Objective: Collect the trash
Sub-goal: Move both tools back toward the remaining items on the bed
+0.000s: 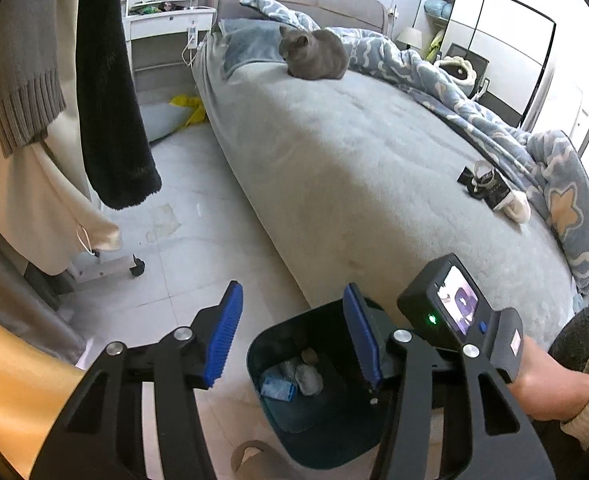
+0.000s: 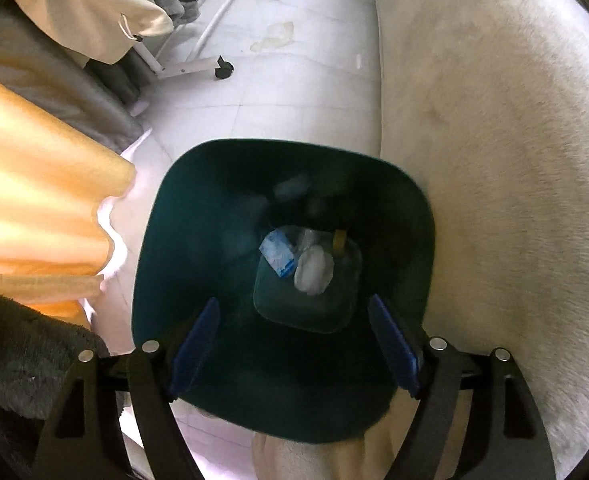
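Observation:
A dark teal trash bin (image 2: 182, 264) stands on the floor beside the bed; it also shows in the left wrist view (image 1: 326, 436). At its bottom lie a blue wrapper (image 2: 277, 254), a crumpled white tissue (image 2: 313, 270) and a small yellow-brown piece (image 2: 339, 241). My right gripper (image 2: 294, 340) is open and empty right above the bin's mouth. My left gripper (image 1: 292, 336) is open and empty above the bin's left rim. The right gripper's body (image 1: 454, 312) shows at the lower right of the left wrist view. Black and white trash pieces (image 1: 490, 186) lie on the bed's right side.
A grey bed (image 1: 354, 152) fills the right, with a grey cat (image 1: 314, 54) and a blue patterned duvet (image 1: 494, 120). Hanging clothes (image 1: 110, 100) on a wheeled rack (image 2: 198, 68) stand at the left. Yellow fabric (image 2: 34, 184) is close at left. A white vanity (image 1: 166, 24) is at the back.

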The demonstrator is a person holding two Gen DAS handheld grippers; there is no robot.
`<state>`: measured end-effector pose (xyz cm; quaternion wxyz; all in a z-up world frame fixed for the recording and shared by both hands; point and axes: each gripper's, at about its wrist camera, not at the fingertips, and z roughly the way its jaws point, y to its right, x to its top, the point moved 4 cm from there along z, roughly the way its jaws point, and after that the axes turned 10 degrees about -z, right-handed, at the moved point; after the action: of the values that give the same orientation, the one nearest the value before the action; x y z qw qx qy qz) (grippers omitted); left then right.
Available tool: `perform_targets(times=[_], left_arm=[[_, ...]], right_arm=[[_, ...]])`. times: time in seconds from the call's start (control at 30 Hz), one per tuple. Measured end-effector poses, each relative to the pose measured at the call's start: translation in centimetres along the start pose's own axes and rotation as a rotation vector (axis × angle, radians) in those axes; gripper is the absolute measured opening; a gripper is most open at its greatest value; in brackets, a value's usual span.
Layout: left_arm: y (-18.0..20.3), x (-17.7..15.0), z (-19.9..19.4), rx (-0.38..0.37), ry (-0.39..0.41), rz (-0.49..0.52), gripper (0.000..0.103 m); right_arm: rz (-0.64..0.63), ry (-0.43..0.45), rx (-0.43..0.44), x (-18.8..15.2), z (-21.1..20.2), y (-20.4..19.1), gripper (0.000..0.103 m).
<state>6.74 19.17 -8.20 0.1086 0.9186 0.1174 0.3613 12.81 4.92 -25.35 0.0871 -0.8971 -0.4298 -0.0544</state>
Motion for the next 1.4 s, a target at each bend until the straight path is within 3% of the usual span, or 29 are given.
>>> perform_targets(times=[0.27,0.43,0.63,1.1,1.4], left_arm=[[2.0,1.3,-0.9,0.026,0.068,0.013,0.055],[3.4,2.6,-1.5,-0.01,0.097,-0.016,0.06],[6.3,3.2,-1.7,-0.034,0.102,0.037,0.068],[12.8,5.2,-0.4,-0.085,0.101,0.098,0.078],[14.9,6.0,1.3,-0.097,0.081,0.115,0.085]], right_arm=[[-0.008,0.087,0.043,-0.2,-3.7,-0.3,0.079],[-0.02,0.144,0.048,-0.5,-6.1,-0.1,0.079],[-0.012,0.215,0.038,-1.2,-9.1,1.3,0.079],[0.048,0.385,-0.087,-4.0,-16.0,8.1,0.074],[-0.005,0.412,-0.209,-5.8,-19.5,11.8,0.07]])
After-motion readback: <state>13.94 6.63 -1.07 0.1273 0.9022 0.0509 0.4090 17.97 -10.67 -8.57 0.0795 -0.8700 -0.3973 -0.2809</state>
